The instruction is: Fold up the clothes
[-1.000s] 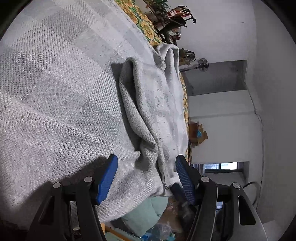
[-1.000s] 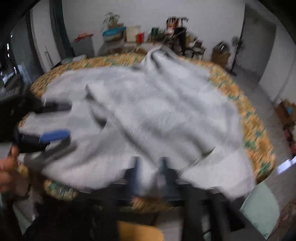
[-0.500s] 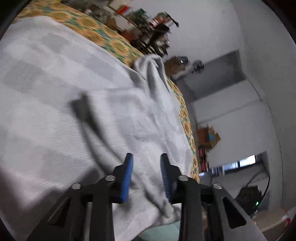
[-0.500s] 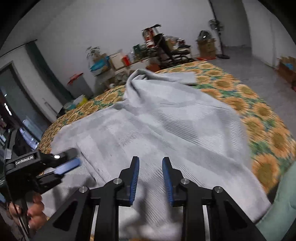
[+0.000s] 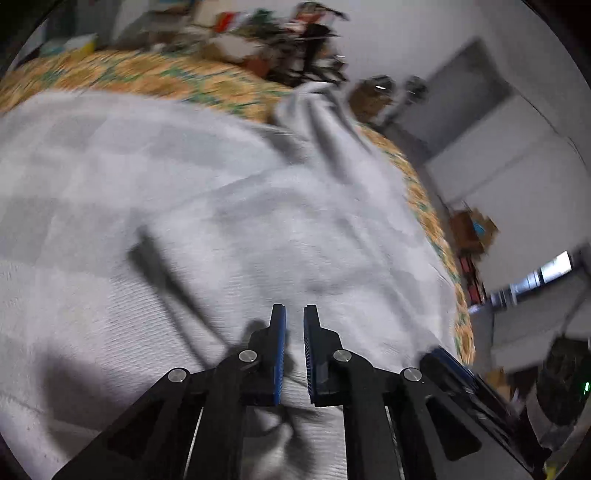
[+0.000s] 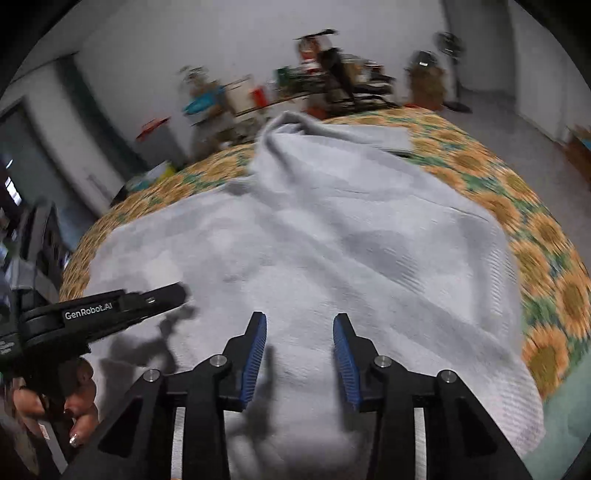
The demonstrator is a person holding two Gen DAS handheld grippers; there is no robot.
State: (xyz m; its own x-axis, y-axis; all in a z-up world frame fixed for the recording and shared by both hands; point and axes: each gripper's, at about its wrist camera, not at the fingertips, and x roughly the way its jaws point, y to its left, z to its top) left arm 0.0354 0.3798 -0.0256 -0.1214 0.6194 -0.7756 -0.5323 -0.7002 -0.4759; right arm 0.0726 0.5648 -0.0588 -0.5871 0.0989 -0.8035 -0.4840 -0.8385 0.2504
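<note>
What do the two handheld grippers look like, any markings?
Both are black frames with silver screws and ribbed blue pads. The right gripper shows them clearly; the left gripper matches and carries white "GenRobot.AI" lettering on its side, seen from the right wrist view.

A sunflower-print tablecloth [image 6: 546,236] in orange and green covers the table ahead of the tool, showing along the far and right edges. Beyond it, against the white wall [image 6: 229,33], cluttered shelves [image 6: 258,96] hold blurred boxes and a plant. A standing fan [image 6: 452,70] stands far right, near a cardboard box [image 5: 474,230].
</note>
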